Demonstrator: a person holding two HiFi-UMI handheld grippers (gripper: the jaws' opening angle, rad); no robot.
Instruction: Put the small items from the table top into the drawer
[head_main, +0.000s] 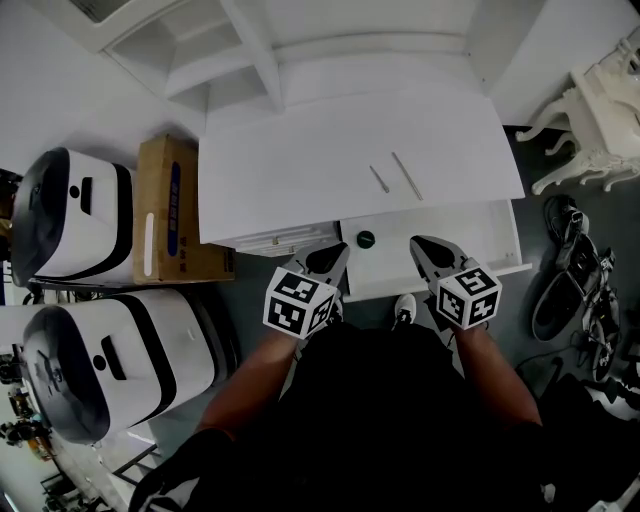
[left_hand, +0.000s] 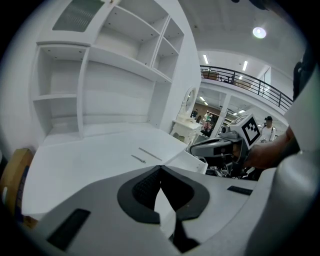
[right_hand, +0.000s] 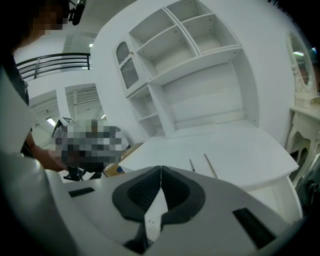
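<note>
Two thin sticks, a shorter stick (head_main: 379, 179) and a longer stick (head_main: 406, 176), lie flat on the white table top (head_main: 300, 170), near each other but not touching. The open drawer (head_main: 490, 232) is at their 6 o'clock, and a small dark round thing (head_main: 365, 239) sits in its left end.

Below the drawer front, the left gripper (head_main: 330, 258) hangs at about 7 o'clock of the sticks and the right gripper (head_main: 428, 250) at about 5 o'clock. Each gripper's own view shows its jaws pressed together with nothing between them. Both are well short of the sticks.

The main risk, as I judge it, is the pickup. The sticks are slim and lie flush on a smooth top, so jaws that come down too shallow may close on air or skid the stick away. With the sticks so close together, reaching for one could nudge the other, perhaps toward the table edge at 6 o'clock. The longer stick could also catch on the drawer's rim if it is lowered crosswise. The jaws must part before any of this.
</note>
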